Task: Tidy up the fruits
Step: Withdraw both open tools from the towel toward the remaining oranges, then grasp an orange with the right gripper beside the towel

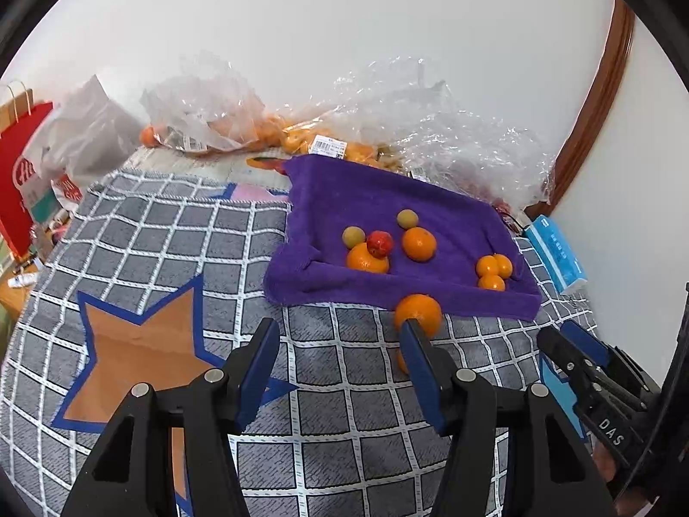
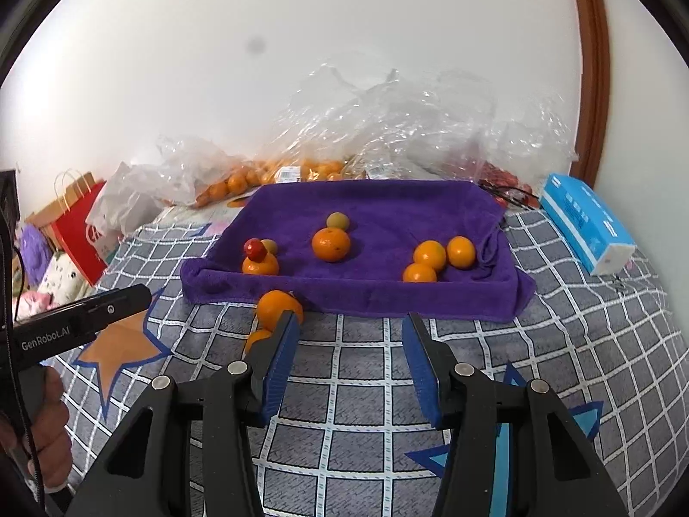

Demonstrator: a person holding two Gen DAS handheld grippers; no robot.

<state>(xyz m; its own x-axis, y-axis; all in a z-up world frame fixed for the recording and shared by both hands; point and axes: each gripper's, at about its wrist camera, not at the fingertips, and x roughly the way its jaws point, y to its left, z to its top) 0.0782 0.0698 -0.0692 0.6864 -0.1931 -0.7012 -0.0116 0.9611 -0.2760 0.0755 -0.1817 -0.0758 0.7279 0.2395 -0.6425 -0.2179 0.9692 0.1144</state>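
Note:
A purple towel [image 1: 379, 198] [image 2: 387, 211] lies on the checked blanket and holds several fruits: oranges [image 1: 418, 243] [image 2: 330, 244], a red fruit [image 1: 380, 244] [image 2: 255, 249], two green-brown fruits [image 1: 407, 218] [image 2: 337, 220] and three small oranges [image 1: 494, 270] [image 2: 435, 258]. One orange [image 1: 417, 312] [image 2: 277, 306] sits on the blanket against the towel's front edge, with a smaller one [image 1: 401, 362] [image 2: 257, 339] below it. My left gripper [image 1: 340, 336] is open and empty, just in front of them. My right gripper [image 2: 351, 327] is open and empty, to their right.
Clear plastic bags with many oranges [image 1: 241, 129] [image 2: 267, 176] lie behind the towel by the wall. A blue tissue pack [image 1: 555, 254] [image 2: 585, 228] lies at the right. A red paper bag [image 1: 21, 181] [image 2: 82, 228] stands at the left.

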